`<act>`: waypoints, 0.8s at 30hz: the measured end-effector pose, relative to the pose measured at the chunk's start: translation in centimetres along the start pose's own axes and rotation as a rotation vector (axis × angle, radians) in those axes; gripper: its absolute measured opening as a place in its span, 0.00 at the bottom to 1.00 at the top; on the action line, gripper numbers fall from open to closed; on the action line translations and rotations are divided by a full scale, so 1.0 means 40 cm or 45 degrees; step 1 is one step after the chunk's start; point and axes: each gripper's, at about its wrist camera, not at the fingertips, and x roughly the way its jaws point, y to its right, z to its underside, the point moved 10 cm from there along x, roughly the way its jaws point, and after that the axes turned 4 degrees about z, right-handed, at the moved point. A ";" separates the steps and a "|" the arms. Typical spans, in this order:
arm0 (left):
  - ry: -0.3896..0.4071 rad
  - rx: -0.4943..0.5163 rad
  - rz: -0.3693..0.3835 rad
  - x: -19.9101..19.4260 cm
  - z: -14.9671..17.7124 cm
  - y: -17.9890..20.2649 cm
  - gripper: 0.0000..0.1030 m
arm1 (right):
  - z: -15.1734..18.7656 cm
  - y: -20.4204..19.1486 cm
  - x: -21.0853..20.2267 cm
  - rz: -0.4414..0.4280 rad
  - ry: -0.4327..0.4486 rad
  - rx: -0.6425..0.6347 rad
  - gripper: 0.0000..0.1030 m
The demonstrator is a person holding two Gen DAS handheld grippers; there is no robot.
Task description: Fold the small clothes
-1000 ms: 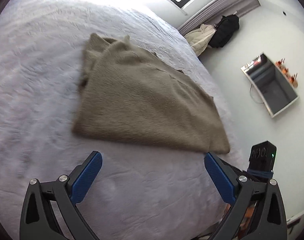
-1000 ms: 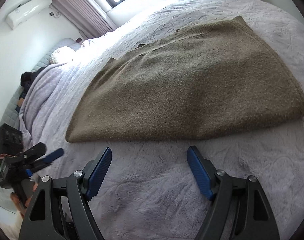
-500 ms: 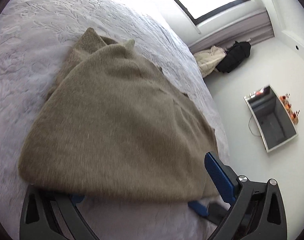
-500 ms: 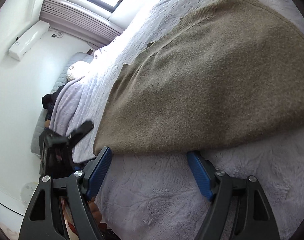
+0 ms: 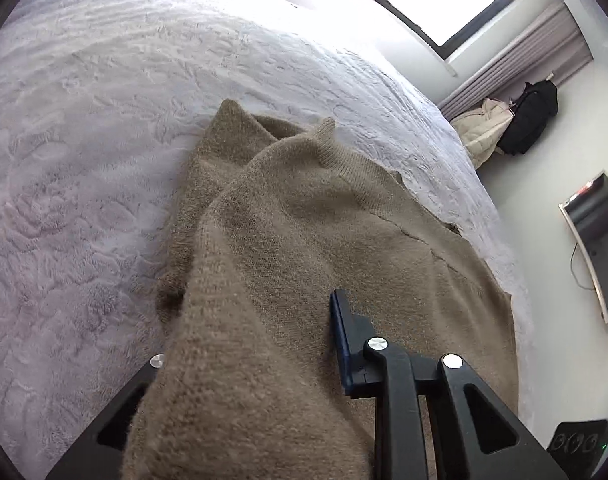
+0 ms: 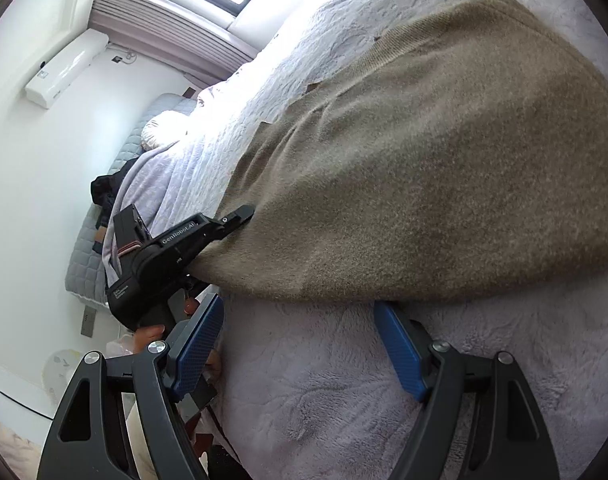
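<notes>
One wide bed with a white embossed fleece cover [image 5: 103, 184] carried the folded, fuzzy olive-brown knit sweater [image 5: 312, 240] near its edge. At the sweater's near left corner, the left gripper [image 6: 239, 216] had its jaws clamped on the knit, which draped over one finger. Beside the near hem, the right gripper [image 6: 299, 344] rested on the cover, its blue-padded jaws spread wide and holding nothing.
</notes>
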 end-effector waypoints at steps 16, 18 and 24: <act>0.261 0.779 -0.358 -0.046 0.002 0.216 0.19 | -0.296 -0.203 -0.004 0.095 -0.138 -0.317 0.81; 0.278 0.817 -0.374 -0.047 0.009 0.225 0.19 | -0.319 -0.253 0.058 0.120 -0.258 -0.384 0.81; 0.309 0.881 -0.389 -0.039 0.017 0.240 0.19 | -0.315 -0.337 0.268 0.224 -0.688 -0.475 0.82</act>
